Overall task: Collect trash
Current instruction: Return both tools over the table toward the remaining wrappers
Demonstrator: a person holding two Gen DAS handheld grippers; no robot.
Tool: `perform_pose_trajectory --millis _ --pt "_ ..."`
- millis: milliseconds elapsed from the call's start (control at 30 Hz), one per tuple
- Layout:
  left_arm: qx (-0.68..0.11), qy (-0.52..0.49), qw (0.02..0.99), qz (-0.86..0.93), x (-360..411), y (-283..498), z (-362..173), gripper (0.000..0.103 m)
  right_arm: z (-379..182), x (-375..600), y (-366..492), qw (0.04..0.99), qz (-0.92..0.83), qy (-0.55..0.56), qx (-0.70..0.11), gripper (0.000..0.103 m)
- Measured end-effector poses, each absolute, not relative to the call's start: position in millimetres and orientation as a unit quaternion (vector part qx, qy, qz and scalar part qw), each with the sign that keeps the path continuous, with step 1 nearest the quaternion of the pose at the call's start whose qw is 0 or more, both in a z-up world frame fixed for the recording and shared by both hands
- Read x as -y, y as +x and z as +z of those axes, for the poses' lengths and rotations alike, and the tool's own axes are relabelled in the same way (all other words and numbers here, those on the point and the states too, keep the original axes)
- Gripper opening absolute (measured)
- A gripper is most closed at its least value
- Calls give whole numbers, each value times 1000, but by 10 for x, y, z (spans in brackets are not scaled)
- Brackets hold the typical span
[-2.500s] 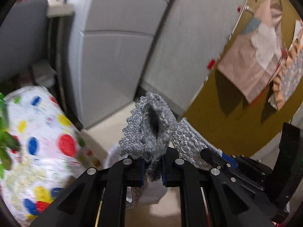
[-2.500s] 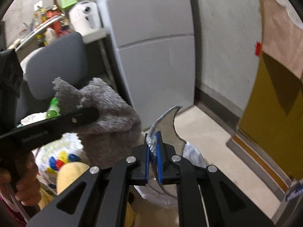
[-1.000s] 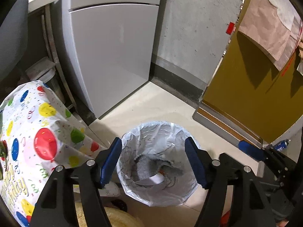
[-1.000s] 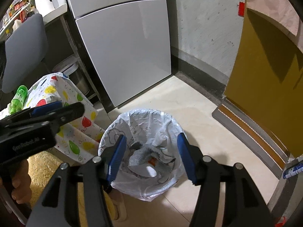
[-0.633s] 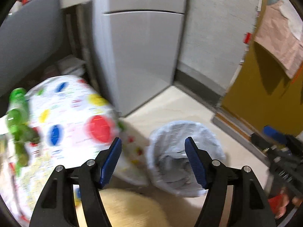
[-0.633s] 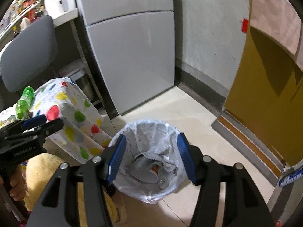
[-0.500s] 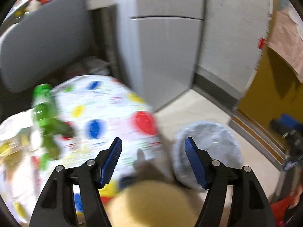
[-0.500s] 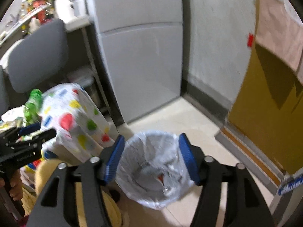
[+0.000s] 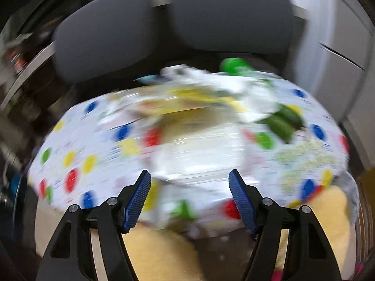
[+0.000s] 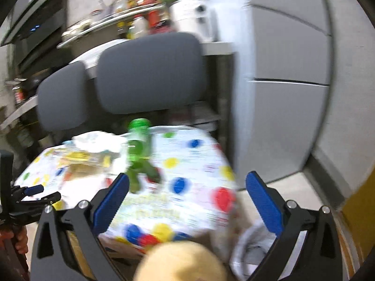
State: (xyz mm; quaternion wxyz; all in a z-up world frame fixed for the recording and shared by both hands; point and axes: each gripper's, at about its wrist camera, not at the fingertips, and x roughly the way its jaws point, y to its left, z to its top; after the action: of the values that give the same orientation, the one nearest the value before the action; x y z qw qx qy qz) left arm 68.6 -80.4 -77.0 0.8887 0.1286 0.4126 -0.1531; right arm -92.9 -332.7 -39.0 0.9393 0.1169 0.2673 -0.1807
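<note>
The left gripper [image 9: 189, 197] stood wide apart with nothing between its blue ribbed pads, its fingers [image 9: 138, 199] framing a blurred stretch of the white tablecloth with coloured balloon dots [image 9: 93, 140]. Ahead of those fingers, on the cloth, lay a smeared heap of trash: yellow and white wrappers [image 9: 187, 98] and a green plastic bottle [image 9: 279, 121] off toward the right finger. Two dark grey chair backs [image 9: 229, 14] rose beyond the table.

The right gripper [image 10: 187, 199] was likewise spread wide and empty. The green bottle [image 10: 138, 149] lay just beyond its left finger [image 10: 112, 201], with crumpled white paper [image 10: 93, 141] farther left. A white-lined trash bin [image 10: 253, 248] showed low beside the right finger, and a pale grey fridge [image 10: 288, 82] stood past it.
</note>
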Motion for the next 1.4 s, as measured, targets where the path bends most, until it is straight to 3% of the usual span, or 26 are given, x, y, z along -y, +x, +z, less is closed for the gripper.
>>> perform_pose_trajectory --millis 133,300,333,367,433,533,967,1400 --pt "-413 108 897 -110 398 843 -726 70 -566 3107 -329 935 -110 135 -310 97" --pt "-421 96 895 -107 261 901 -801 70 -854 2854 141 921 -93 55 -375 97" --pt "-425 96 893 -114 283 930 -833 70 -893 2877 134 919 -93 50 -379 90" --pt "-428 99 890 -119 357 951 -877 70 -920 2903 165 917 -92 47 -384 75" --pt "-432 103 887 -126 443 947 -919 70 -982 3012 231 910 -90 49 -402 61" --pt "-437 103 884 -131 528 970 -958 70 -1063 3190 376 903 -71 58 -420 52" --pt "-447 83 885 -100 438 1120 -967 70 -1006 2942 657 916 -5 41 -400 52" --pt "-414 31 906 -83 -24 1478 -592 70 -803 2253 1156 922 50 -7 -383 57"
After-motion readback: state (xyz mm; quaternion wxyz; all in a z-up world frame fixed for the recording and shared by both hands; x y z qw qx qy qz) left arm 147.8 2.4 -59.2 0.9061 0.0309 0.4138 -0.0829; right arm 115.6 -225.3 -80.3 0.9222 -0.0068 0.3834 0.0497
